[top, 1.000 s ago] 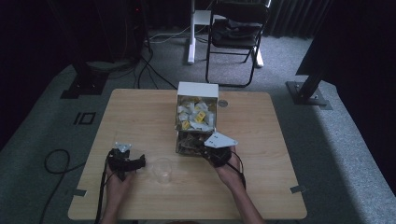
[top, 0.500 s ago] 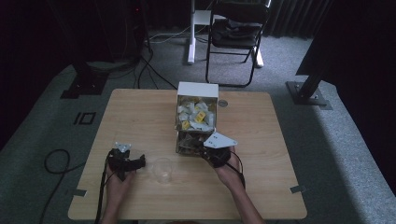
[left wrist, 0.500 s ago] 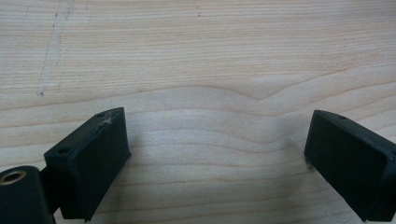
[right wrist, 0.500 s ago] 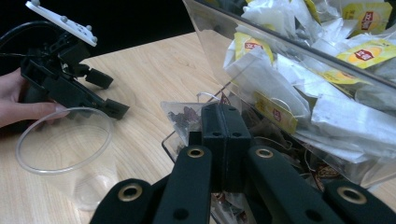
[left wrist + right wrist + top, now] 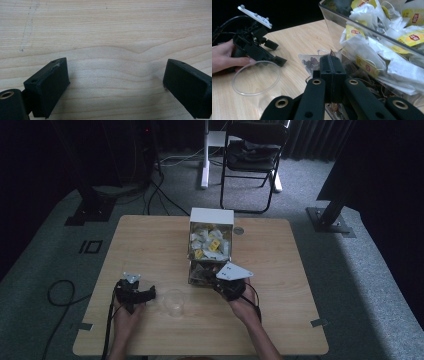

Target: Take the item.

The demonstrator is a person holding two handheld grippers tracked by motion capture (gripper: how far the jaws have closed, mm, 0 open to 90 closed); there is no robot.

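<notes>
right tongs (image 5: pixel 331 65) pinching tea bag (image 5: pixel 310 62), beside cup (image 5: pixel 255 77)

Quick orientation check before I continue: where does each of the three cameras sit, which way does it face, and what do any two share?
High view: above the person's side, looking forward and down on the table; forearms, left hand-held gripper, right hand-held gripper.
Left gripper view: on the left hand-held gripper, facing bare tabletop between open jaws.
Right gripper view: on the right hand-held gripper, jaws shut on a tea bag beside the clear box.
Shared: high and right gripper views show the plastic cup.
</notes>
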